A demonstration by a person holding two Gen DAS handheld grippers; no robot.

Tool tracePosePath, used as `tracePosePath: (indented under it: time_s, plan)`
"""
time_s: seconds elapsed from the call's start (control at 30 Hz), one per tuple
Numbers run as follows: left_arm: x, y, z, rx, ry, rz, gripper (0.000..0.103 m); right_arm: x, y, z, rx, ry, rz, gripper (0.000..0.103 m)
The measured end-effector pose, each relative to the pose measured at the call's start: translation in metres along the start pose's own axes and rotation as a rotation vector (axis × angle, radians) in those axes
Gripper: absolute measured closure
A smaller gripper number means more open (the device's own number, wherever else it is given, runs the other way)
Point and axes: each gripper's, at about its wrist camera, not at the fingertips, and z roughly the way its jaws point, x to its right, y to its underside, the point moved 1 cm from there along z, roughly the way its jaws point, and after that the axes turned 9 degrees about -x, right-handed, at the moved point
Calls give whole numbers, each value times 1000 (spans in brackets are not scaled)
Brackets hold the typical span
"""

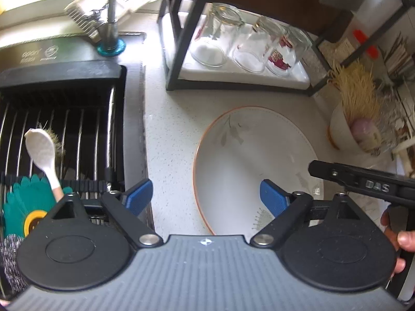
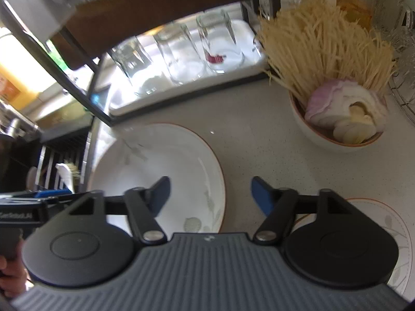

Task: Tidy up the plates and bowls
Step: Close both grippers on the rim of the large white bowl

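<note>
A large white plate with an orange rim and leaf print (image 1: 249, 153) lies flat on the speckled counter; it also shows in the right wrist view (image 2: 166, 160). My left gripper (image 1: 205, 197) is open and empty, its right finger over the plate's near edge and its left finger over the counter by the sink. My right gripper (image 2: 210, 194) is open and empty, straddling the plate's right rim. A second plate (image 2: 389, 228) lies at the lower right. A white bowl (image 2: 334, 137) holding toothpicks and onion pieces stands at the right, also seen in the left wrist view (image 1: 345, 132).
A black-framed rack with a white tray of upturned glasses (image 1: 225, 44) stands behind the plate. A sink with a black dish rack (image 1: 64, 119), a white spoon (image 1: 44, 153) and a green scrubber (image 1: 23, 207) lies at the left. The faucet (image 1: 111, 13) rises behind it.
</note>
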Motion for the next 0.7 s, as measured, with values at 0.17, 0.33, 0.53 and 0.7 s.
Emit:
tracePosePath:
  time_s: [0.17,0.33,0.53,0.7]
  plan:
    - [-4,-2,15,-34,24,-2,41,1,0,13,-25,21,9,64]
    - [-4,-6,22,-65,43,11,49,-3,-1,21,-55,38,-3,73]
    - [3,-10,31,-91,42,37,57,-7,-1,27,-68,25,-8,73]
    - [7,-12,32,-96,18,12,58,-6,-1,27,-71,-2,-3,73]
